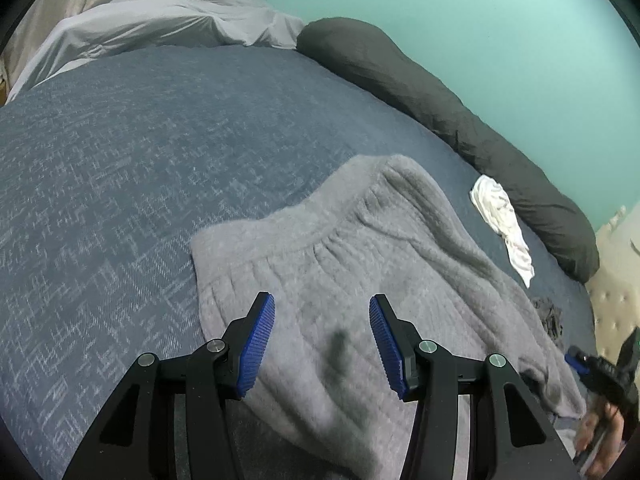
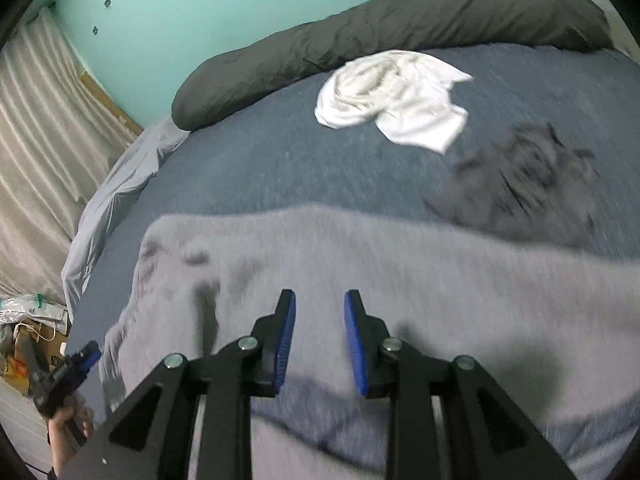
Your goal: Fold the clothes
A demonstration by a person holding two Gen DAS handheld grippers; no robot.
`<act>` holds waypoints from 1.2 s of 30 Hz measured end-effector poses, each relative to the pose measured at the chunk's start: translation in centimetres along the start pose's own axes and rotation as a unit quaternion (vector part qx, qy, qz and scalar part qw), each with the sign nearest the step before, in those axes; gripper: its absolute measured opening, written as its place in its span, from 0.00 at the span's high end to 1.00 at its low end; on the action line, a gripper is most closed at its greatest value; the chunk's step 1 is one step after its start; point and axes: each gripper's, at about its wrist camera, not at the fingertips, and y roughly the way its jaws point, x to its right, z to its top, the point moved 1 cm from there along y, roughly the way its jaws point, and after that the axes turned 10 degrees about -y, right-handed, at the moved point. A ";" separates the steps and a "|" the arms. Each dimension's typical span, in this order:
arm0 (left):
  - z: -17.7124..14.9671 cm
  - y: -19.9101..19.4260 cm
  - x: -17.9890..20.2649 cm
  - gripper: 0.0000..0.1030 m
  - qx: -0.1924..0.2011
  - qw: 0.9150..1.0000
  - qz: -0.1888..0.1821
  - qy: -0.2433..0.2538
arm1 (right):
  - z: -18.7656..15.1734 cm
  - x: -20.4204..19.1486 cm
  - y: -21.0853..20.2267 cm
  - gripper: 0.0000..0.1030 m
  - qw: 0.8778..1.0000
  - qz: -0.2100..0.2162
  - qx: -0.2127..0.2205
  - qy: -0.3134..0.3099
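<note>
A grey fleecy garment (image 1: 360, 272) with a gathered waistband lies spread on the blue bedspread (image 1: 120, 168). My left gripper (image 1: 322, 308) hovers open just above it, nothing between the blue pads. In the right wrist view the same grey garment (image 2: 360, 256) stretches across the bed, blurred by motion, and my right gripper (image 2: 320, 300) is open over its near edge with nothing in it. The right gripper (image 1: 600, 368) also shows at the far right of the left wrist view, held by a hand. The left gripper (image 2: 68, 372) shows at the lower left of the right wrist view.
A crumpled white garment (image 2: 396, 96) and a dark grey crumpled one (image 2: 520, 184) lie further back on the bed. A long dark bolster (image 2: 380, 32) runs along the teal wall. A pale sheet (image 1: 160, 24) covers the far end. Bags and boxes (image 2: 32, 328) sit on the floor.
</note>
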 end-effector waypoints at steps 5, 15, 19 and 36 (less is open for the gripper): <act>-1.5 -0.9 -0.5 0.48 -0.006 1.000 0.002 0.000 | -4.6 0.3 -2.7 0.74 0.999 0.018 0.021 0.042; -2.7 -2.2 -3.4 0.41 -0.005 0.999 0.011 -0.034 | -12.4 0.5 -6.4 0.74 0.992 0.046 0.054 0.100; -2.3 -2.0 -3.8 0.40 -0.003 0.999 0.012 -0.042 | -13.1 0.2 -6.4 0.74 0.993 0.046 0.056 0.097; -0.5 1.6 -3.7 0.91 -0.042 0.997 -0.015 -0.057 | -12.7 -1.0 -4.1 0.74 0.993 0.058 0.059 0.085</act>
